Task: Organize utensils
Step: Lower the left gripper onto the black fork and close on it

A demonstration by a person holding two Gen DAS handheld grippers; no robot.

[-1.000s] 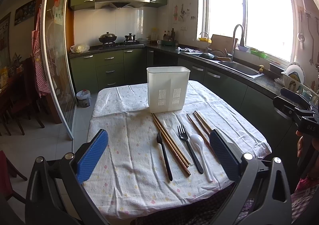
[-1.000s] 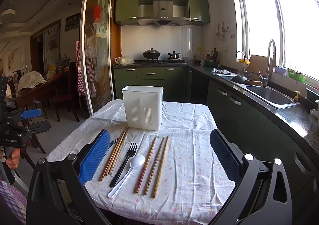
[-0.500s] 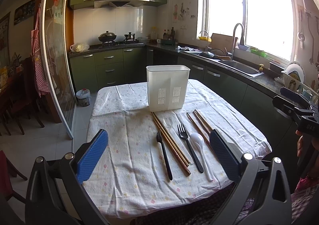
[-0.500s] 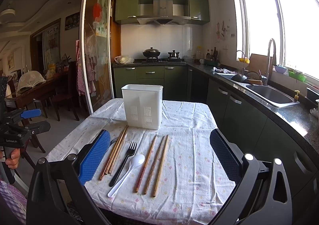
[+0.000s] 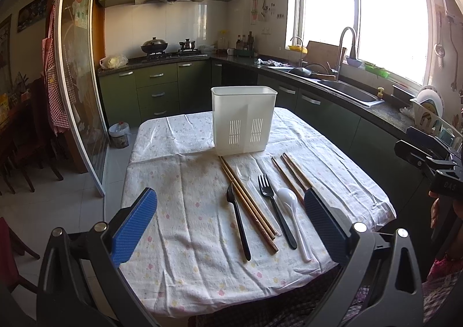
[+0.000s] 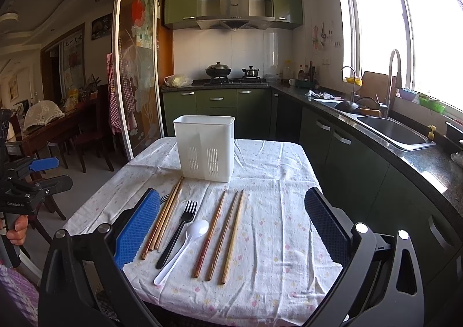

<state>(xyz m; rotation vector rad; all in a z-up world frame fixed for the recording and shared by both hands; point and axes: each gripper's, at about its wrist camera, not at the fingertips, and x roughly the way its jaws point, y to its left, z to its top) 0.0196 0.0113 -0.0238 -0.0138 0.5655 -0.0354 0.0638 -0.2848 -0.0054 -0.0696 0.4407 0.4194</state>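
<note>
A white slotted utensil holder [image 5: 243,120] [image 6: 206,148] stands upright at the table's middle. In front of it on the cloth lie a black spoon [image 5: 238,222], wooden chopsticks [image 5: 249,205] [image 6: 166,220], a clear spoon [image 5: 242,172], a black fork [image 5: 276,211] [image 6: 179,230], a white spoon [image 5: 293,218] [image 6: 185,244] and more chopsticks [image 5: 292,175] [image 6: 222,235]. My left gripper [image 5: 228,224] is open and empty, held above the near table edge. My right gripper [image 6: 231,228] is open and empty, above the same edge further right.
The table [image 6: 277,170] has a white flowered cloth. Green cabinets and a dark counter with a sink [image 6: 393,127] run along the right. A glass sliding door [image 6: 136,81] and dining chairs [image 6: 84,139] are at the left. A stove with pots [image 5: 167,47] is behind.
</note>
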